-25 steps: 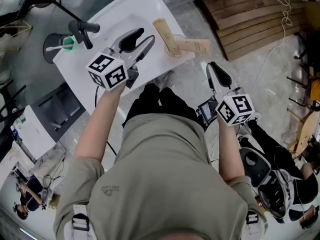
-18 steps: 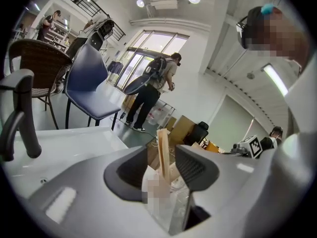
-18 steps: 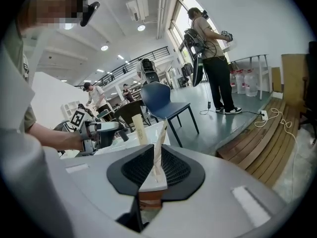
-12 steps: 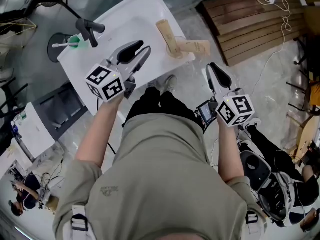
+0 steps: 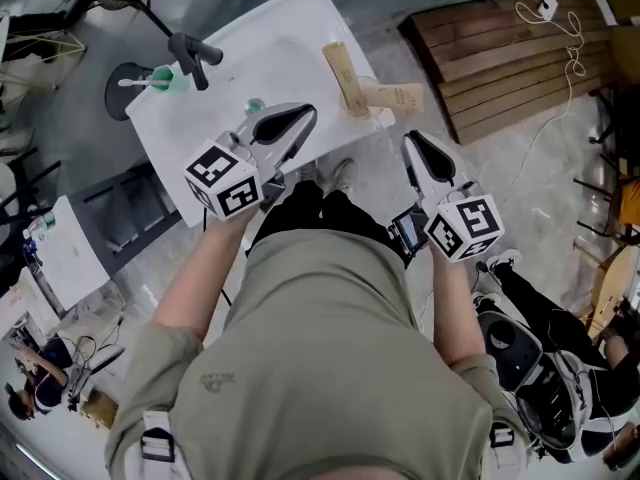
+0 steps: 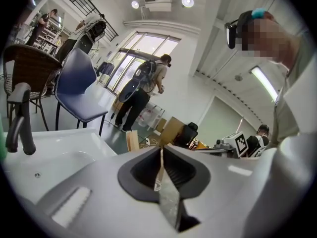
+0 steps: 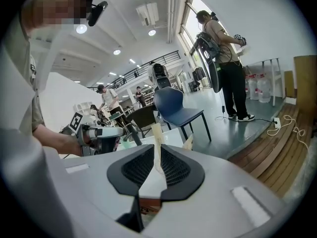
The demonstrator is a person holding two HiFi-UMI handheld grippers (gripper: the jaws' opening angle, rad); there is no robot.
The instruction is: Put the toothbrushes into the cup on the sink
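Lab hall: freestanding sink (image 5: pixel 290 28), chairs (image 6: pixel 79 86)

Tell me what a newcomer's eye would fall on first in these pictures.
First, the two grippers with marker cubes held out in front of the person. The left gripper is over the white sink's near edge, its jaws just closed with nothing visible between them. The right gripper is off the sink's right side, also shut. Next come the green cup beside the black faucet and two tan boxes at the sink's right edge.
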